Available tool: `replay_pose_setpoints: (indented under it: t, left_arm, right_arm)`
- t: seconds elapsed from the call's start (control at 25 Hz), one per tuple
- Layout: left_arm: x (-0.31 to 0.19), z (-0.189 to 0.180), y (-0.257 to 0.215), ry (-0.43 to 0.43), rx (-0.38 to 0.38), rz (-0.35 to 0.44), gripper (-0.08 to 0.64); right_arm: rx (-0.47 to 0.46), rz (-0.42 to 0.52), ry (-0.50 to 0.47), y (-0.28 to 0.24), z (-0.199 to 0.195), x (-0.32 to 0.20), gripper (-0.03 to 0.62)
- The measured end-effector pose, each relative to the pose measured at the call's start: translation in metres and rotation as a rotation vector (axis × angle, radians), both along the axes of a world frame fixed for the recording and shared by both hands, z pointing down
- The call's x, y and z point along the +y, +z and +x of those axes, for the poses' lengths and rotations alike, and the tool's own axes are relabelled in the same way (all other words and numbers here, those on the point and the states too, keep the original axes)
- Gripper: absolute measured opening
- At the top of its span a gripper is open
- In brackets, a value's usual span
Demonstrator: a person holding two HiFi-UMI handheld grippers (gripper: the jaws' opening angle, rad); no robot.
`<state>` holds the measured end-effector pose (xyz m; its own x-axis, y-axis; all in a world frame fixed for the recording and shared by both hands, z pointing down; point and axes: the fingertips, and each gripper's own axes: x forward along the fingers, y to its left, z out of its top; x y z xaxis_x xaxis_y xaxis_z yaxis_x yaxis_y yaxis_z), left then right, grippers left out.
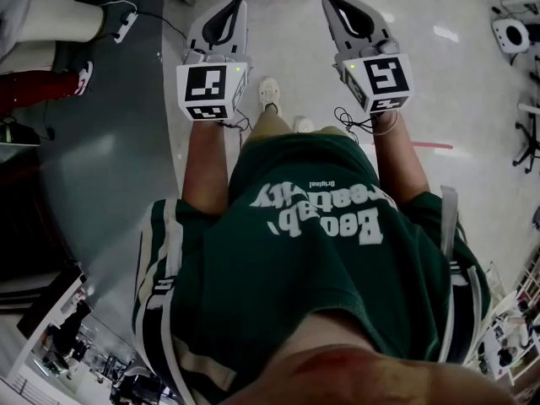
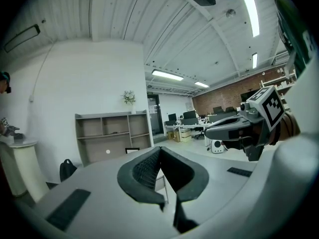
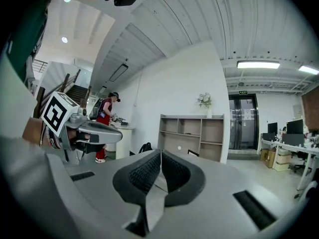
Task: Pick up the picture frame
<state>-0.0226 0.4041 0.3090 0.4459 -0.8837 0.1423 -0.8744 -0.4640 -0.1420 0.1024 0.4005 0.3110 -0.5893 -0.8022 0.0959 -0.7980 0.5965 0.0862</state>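
Note:
I hold both grippers out level in front of me over a pale floor, with nothing in either. My left gripper (image 1: 233,8) has its jaws closed tip to tip (image 2: 159,149). The jaws of my right gripper (image 1: 334,3) are also shut and empty (image 3: 160,152). Each shows in the other's view: the right gripper (image 2: 234,129) and the left gripper (image 3: 94,131). A small dark-edged rectangle (image 2: 132,150) stands far ahead at the foot of a grey shelf unit (image 2: 112,133). It also shows in the right gripper view (image 3: 193,153). It is too small to tell whether it is the picture frame.
A person in red trousers (image 3: 105,128) stands at a white counter to the left of the shelf. A dark backpack (image 2: 67,169) lies on the floor there. Office desks and chairs (image 2: 192,126) fill the far right. A power strip (image 1: 125,25) and cables (image 1: 350,121) lie on the floor.

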Motion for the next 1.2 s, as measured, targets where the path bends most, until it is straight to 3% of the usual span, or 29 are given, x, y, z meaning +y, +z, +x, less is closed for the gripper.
replay_pose_setpoints:
  t: [0.6, 1.2]
  left_arm:
    - [-0.144, -0.084, -0.008, 0.072, -0.011, 0.0, 0.018]
    - [-0.216, -0.111, -0.002, 0.128, 0.016, -0.006, 0.018]
  right_arm:
    - [-0.001, 0.006, 0.066, -0.012, -0.088, -0.134, 0.035]
    - [0.028, 0.004, 0.137, -0.011, -0.11, -0.197, 0.035]
